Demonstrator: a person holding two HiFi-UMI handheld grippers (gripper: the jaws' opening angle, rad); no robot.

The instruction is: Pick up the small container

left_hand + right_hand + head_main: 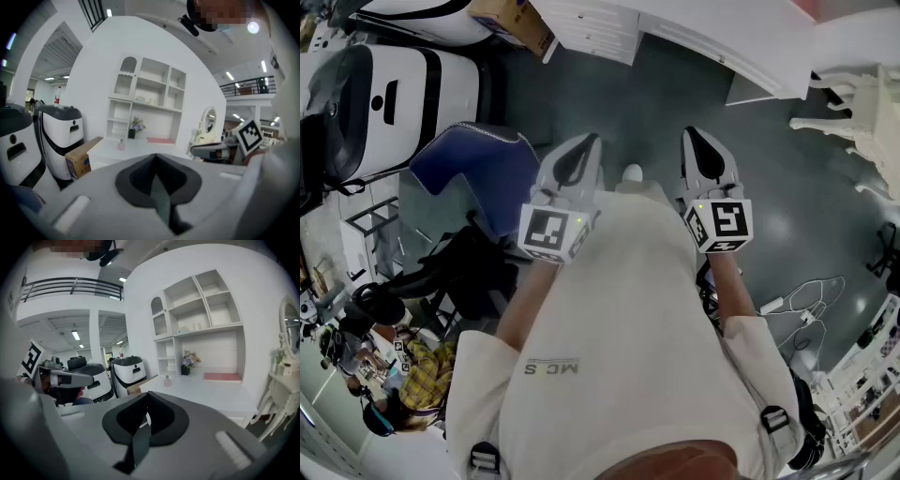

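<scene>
Grey tools, two, left tool (589,142), right tool (694,136), both closed, empty, one small container (167,380) on desk (211,394)

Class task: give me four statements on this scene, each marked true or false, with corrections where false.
1. The left hand-held gripper and the right hand-held gripper are both shut and empty. True.
2. The small container stands on the floor. False: it stands on the white desk.
3. A cardboard box sits beside the desk. True.
4. The flowerpot is on the top shelf. False: it stands on the desk, below the shelves.
</scene>
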